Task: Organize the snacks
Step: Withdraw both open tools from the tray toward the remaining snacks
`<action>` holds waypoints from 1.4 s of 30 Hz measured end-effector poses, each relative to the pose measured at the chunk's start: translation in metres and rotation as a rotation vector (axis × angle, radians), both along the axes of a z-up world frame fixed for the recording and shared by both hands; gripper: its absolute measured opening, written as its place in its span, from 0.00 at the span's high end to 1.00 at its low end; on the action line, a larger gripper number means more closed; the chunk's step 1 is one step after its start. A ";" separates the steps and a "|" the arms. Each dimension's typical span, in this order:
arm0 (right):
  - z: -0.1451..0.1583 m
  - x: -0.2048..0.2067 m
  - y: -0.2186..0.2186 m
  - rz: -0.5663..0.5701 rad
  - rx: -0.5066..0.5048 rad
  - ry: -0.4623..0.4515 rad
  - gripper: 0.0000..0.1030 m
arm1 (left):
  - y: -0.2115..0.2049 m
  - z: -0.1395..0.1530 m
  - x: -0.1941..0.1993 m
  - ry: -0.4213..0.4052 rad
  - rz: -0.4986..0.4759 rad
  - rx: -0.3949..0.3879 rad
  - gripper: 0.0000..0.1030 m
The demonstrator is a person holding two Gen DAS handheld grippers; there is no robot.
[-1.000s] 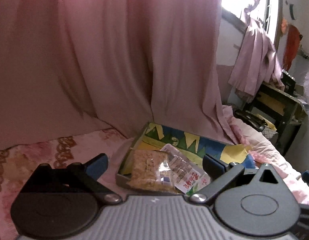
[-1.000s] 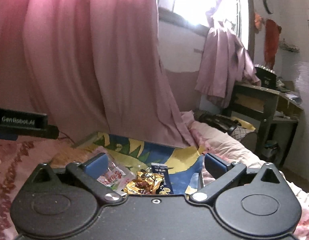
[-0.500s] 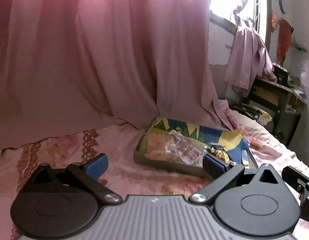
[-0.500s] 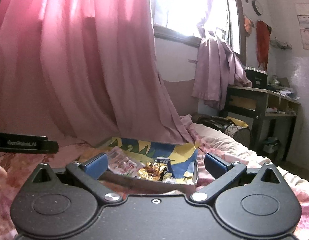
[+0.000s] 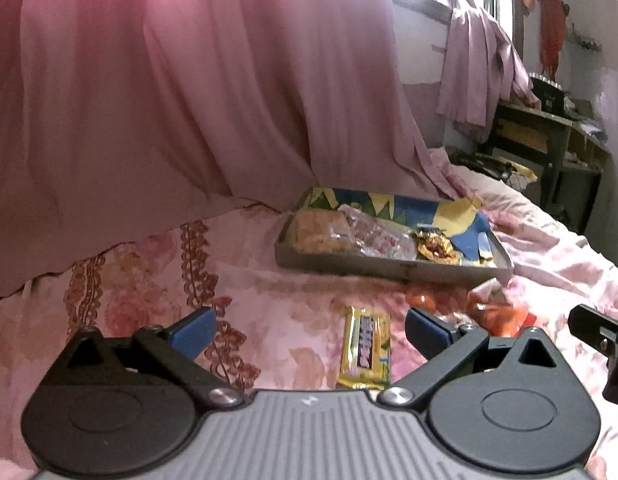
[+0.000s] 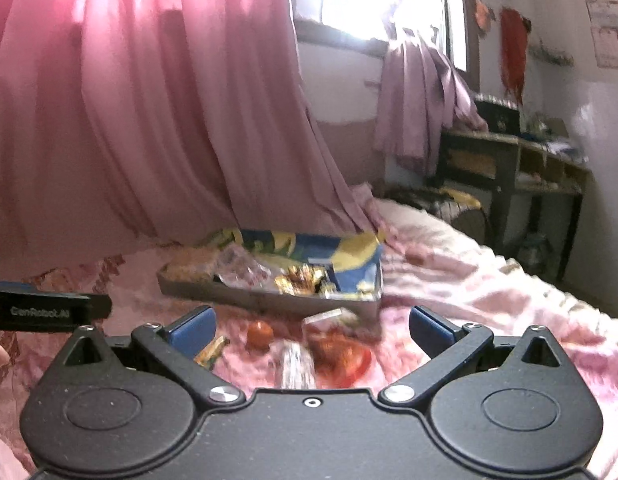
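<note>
A shallow metal tin (image 5: 389,266) (image 6: 265,298) with a blue and yellow lining lies on the pink bed and holds a noodle pack (image 5: 321,232), a clear wrapper (image 5: 381,236) and a gold packet (image 5: 435,246). A yellow snack bar (image 5: 365,348) lies on the bedspread between my left fingers. My left gripper (image 5: 309,330) is open and empty above it. A small orange ball (image 6: 260,335), a red packet (image 6: 341,354) and a clear wrapper (image 6: 295,364) lie loose before the tin. My right gripper (image 6: 311,326) is open and empty over them.
A pink curtain (image 5: 189,100) hangs behind the tin. A dark desk (image 6: 517,168) stands at the right by the wall. The flowered bedspread (image 5: 141,292) stretches to the left. The right view is blurred.
Both grippers have pulled back from the tin and stayed open. The tin now sits farther off, and loose snacks on the bedspread have come into view.
</note>
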State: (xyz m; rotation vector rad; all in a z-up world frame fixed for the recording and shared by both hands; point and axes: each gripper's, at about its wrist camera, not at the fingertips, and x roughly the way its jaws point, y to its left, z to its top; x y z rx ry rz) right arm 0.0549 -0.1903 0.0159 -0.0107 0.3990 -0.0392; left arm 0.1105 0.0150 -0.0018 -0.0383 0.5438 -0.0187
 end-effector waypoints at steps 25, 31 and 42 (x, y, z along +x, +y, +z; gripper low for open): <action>-0.029 0.031 0.002 -0.025 -0.028 0.270 0.01 | -0.009 -0.033 0.027 0.313 -0.021 0.030 0.00; -0.039 0.046 0.000 -0.003 0.003 0.367 0.01 | -0.004 -0.047 0.048 0.425 -0.023 -0.010 0.00; -0.064 0.078 0.007 0.033 0.010 0.494 0.01 | -0.001 -0.067 0.091 0.539 -0.058 0.021 0.00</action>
